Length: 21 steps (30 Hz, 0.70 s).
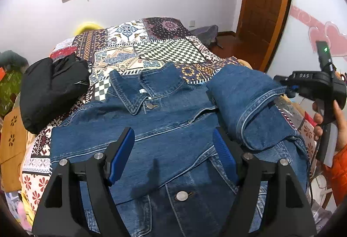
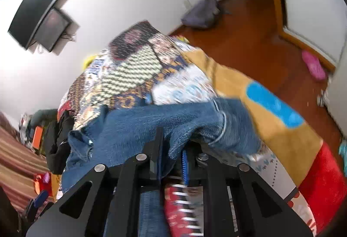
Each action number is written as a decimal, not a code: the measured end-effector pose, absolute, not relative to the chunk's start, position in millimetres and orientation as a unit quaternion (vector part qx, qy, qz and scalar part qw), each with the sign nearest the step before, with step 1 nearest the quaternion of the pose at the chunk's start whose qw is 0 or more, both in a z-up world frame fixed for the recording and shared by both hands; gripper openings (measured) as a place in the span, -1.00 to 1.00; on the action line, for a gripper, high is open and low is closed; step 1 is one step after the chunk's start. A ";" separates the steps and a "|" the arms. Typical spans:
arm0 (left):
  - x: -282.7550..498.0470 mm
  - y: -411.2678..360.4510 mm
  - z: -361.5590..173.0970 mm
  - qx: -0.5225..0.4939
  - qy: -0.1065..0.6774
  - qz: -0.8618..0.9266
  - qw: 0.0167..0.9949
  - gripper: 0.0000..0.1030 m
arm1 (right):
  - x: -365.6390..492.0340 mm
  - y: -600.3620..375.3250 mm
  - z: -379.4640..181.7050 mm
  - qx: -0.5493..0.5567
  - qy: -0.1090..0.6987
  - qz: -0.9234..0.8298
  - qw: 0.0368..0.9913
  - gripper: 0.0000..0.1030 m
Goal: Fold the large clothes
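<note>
left claw (image 1: 173, 156) open | right claw (image 2: 171, 150) pinching denim jacket (image 1: 151, 128)

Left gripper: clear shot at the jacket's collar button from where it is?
Probably yes. The left gripper hangs open over the denim jacket, and the collar button lies exposed just ahead, nothing covering it. The folded sleeve lies off to one side.

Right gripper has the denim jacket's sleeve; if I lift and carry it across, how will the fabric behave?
The denim jacket is likely floppy yet heavyish: the sleeve drapes in thick rounded folds. It probably won't slip, bunched in the shut right gripper. The body may drag along the patterned bedspread.
</note>
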<state>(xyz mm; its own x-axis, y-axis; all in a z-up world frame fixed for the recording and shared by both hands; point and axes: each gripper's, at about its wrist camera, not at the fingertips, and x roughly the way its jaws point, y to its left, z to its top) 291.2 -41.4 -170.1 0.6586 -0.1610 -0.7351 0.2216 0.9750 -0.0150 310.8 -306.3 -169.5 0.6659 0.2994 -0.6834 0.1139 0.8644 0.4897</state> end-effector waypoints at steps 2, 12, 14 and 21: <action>288.2 -32.8 -167.4 0.031 0.395 -0.101 0.913 0.43 | 310.7 -294.2 -154.5 0.240 0.392 0.066 0.886 -0.78; 259.6 37.1 -147.3 0.007 0.364 -0.047 0.930 0.44 | 302.1 -171.7 -76.3 0.152 0.336 0.210 0.906 -0.78; 251.4 57.7 -142.6 -0.004 0.357 -0.030 0.934 0.51 | 299.9 -139.0 -74.0 0.129 0.337 0.243 0.900 -0.78; 219.6 126.3 -139.5 -0.047 0.338 0.033 0.939 0.65 | 287.9 -10.0 -119.2 0.031 0.401 0.349 0.847 -0.78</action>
